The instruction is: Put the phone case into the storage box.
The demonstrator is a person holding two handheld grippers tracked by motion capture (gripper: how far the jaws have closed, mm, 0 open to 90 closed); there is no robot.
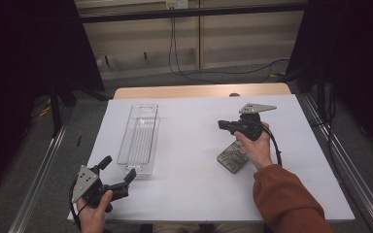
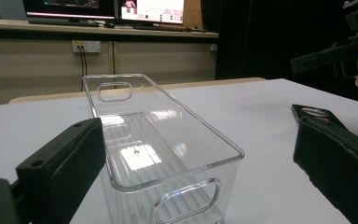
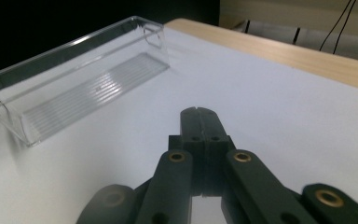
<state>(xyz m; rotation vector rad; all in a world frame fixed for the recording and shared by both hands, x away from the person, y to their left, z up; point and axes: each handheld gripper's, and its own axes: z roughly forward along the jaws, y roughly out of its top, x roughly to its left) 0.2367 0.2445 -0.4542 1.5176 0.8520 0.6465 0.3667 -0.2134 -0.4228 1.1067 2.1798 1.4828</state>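
A clear plastic bin (image 1: 138, 138) lies lengthwise on the white table (image 1: 194, 184), left of the middle, and nothing is inside it. My left gripper (image 1: 120, 167) rests at the table's near left corner, open, its jaws spread toward the bin's near end. In the left gripper view, the bin (image 2: 158, 140) stands just ahead of the left gripper (image 2: 198, 126), untouched. My right gripper (image 1: 222, 124) hovers right of the middle, shut with nothing in it, pointing left toward the bin. The right gripper (image 3: 200, 112) has its jaws pressed together above bare table, with the bin (image 3: 74, 79) farther off to the left.
A flat patterned rectangular object (image 1: 232, 159) lies on the table under the right hand. An orange sleeve (image 1: 286, 199) comes in from the bottom right. A wooden edge (image 1: 199, 91) runs along the table's far side. Metal rails flank the table, and cables hang on the back wall.
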